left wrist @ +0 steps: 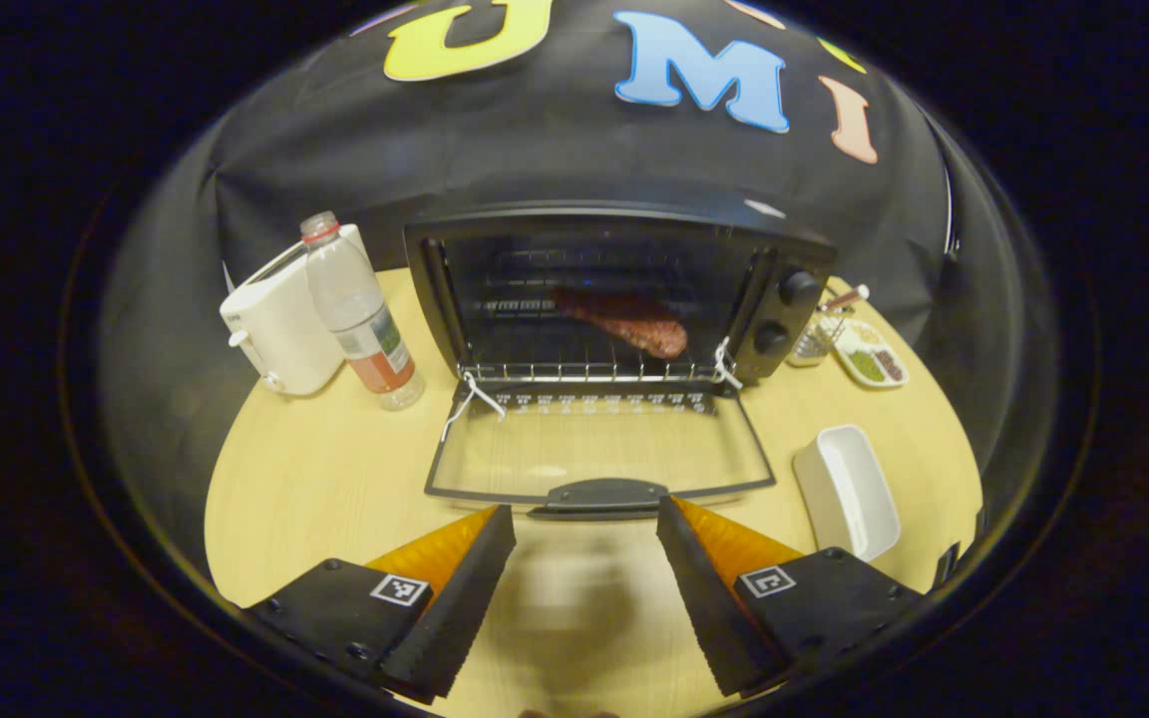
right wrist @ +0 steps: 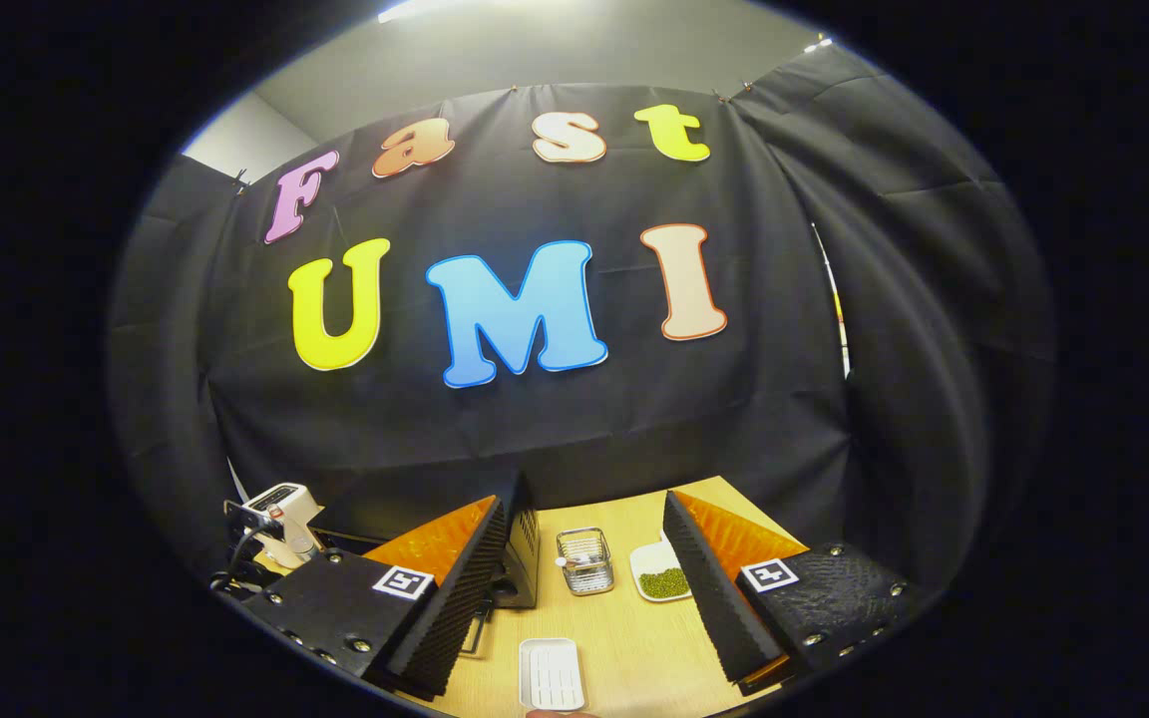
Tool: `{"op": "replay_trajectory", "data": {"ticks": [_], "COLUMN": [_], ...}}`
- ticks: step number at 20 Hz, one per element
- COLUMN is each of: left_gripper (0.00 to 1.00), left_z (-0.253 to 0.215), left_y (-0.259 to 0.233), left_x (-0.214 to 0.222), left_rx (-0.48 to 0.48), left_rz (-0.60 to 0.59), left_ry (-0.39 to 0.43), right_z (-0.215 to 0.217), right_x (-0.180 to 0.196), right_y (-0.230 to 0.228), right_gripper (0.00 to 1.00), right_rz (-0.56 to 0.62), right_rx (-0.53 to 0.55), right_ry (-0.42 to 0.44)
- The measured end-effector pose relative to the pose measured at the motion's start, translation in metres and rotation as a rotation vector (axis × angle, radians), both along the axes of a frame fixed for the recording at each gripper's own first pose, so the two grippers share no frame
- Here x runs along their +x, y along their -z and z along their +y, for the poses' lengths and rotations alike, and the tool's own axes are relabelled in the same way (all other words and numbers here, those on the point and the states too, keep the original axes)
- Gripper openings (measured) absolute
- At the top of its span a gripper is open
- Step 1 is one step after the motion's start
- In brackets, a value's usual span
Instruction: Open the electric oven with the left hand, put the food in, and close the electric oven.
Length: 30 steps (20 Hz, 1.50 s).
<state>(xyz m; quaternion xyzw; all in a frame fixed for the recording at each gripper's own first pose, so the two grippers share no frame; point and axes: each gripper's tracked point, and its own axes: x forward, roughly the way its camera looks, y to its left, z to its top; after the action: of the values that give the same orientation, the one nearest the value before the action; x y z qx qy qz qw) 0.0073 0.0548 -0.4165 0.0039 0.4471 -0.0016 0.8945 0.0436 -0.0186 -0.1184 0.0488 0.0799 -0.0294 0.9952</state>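
Both jaws spread, empty; food [left wrist: 634,324] lies inside the open oven [left wrist: 614,299], white tray [left wrist: 849,489] empty.

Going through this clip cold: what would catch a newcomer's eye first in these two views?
The black electric oven at the table's far middle, its glass door dropped flat toward the camera and a reddish piece of food lying on the rack inside. Close before the door handle the left tongs stand open, holding nothing. A white tray sits empty to the oven's right, and a water bottle with a white toaster to its left.
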Motion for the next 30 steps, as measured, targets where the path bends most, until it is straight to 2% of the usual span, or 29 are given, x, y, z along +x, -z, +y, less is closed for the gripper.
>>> {"op": "replay_trajectory", "data": {"ticks": [5, 14, 15, 16, 17, 19, 20, 21, 24, 25, 27, 28, 29, 30], "left_gripper": [1.0, 0.97, 0.98, 0.91, 0.96, 0.98, 0.95, 0.99, 0.99, 0.95, 0.95, 0.92, 0.99, 0.95], "left_z": [-0.005, -0.009, -0.008, -0.01, -0.01, -0.01, -0.011, -0.011, -0.011, -0.011, -0.01, -0.011, -0.012, -0.013], "left_y": [0.034, 0.075, 0.075, 0.076, 0.075, 0.077, 0.078, 0.077, 0.075, 0.073, 0.068, 0.064, 0.06, 0.052], "left_x": [-0.005, -0.003, 0.002, 0.004, 0.004, 0.006, 0.006, 0.007, 0.005, 0.005, 0.004, 0.004, 0.005, 0.01], "left_rx": [-0.019, -0.077, -0.076, -0.08, -0.07, -0.047, -0.045, -0.049, -0.074, -0.077, -0.076, -0.078, -0.083, -0.089], "left_rz": [0.115, 0.264, 0.248, 0.251, 0.253, 0.253, 0.255, 0.256, 0.26, 0.257, 0.244, 0.237, 0.229, 0.203], "left_ry": [0.017, -0.017, -0.013, -0.014, -0.007, 0.019, 0.023, 0.02, 0.007, 0.006, 0.008, 0.008, 0.008, 0.004], "right_z": [-0.013, -0.023, -0.024, -0.024, -0.024, -0.021, -0.02, -0.019, -0.015, -0.014, -0.012, -0.01, -0.008, -0.008], "right_x": [-0.001, -0.002, -0.002, -0.001, -0.001, 0.0, 0.001, 0.0, 0.0, 0.001, 0.0, 0.0, 0.0, 0.001], "right_y": [0.005, 0.007, 0.008, 0.01, 0.01, 0.011, 0.013, 0.014, 0.013, 0.012, 0.012, 0.012, 0.012, 0.012], "right_gripper": [0.97, 0.96, 0.96, 0.96, 0.96, 0.96, 0.96, 0.96, 0.96, 0.97, 0.96, 0.96, 0.96, 0.96], "right_rz": [0.017, 0.028, 0.032, 0.036, 0.041, 0.044, 0.049, 0.053, 0.053, 0.051, 0.049, 0.049, 0.049, 0.049], "right_rx": [0.003, 0.0, -0.001, -0.001, 0.001, 0.007, 0.008, 0.008, 0.0, -0.002, -0.003, 0.0, 0.003, 0.006], "right_ry": [0.033, 0.07, 0.07, 0.072, 0.075, 0.076, 0.075, 0.073, 0.067, 0.065, 0.062, 0.06, 0.059, 0.058]}}
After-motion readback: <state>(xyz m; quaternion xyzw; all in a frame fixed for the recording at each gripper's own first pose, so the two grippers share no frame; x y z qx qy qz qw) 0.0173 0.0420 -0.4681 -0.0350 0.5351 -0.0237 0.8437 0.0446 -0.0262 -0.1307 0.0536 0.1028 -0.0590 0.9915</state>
